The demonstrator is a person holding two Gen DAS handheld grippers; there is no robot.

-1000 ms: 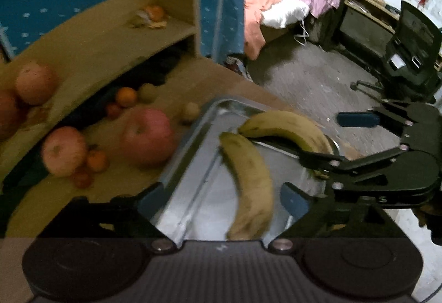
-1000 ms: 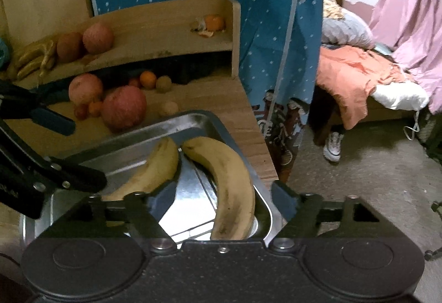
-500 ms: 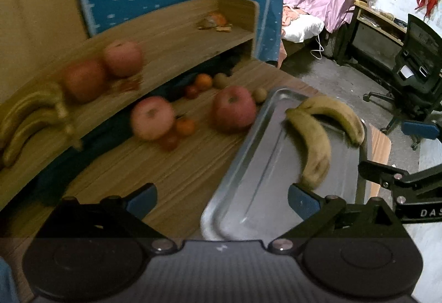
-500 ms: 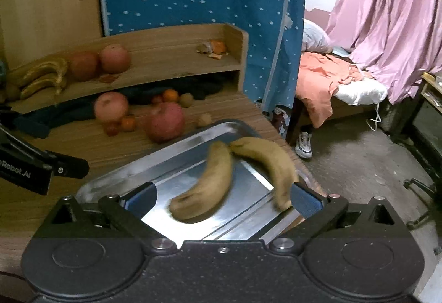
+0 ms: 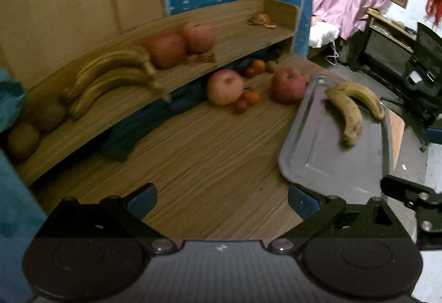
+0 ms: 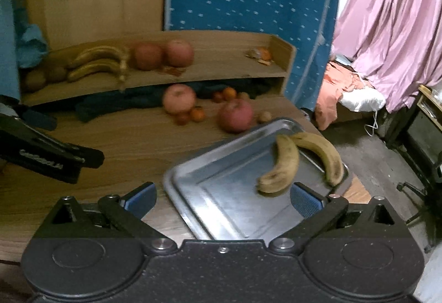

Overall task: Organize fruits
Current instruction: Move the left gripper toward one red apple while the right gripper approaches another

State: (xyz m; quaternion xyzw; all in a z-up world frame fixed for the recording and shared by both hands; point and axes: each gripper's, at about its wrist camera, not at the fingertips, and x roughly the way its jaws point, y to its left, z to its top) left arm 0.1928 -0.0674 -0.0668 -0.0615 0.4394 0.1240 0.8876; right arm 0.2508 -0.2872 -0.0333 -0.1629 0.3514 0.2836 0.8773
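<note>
Fingers [image 6: 306, 199] spread — bananas [image 6: 284, 165] just beyond

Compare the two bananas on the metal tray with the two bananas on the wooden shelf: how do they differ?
The tray bananas lie loose on the metal tray, touching only at one end; the shelf bananas lie side by side, seemingly joined at the stem. The tray bananas look browner and more spotted, the shelf bananas yellower. All four are unpeeled and curved.

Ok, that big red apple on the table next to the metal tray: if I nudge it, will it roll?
Probably yes. The big red apple is round and sits on the flat wooden table, so a push could send it rolling. The metal tray rim beside it might stop it on that side. It looks firm and heavy for its size; grip it wide.
</note>
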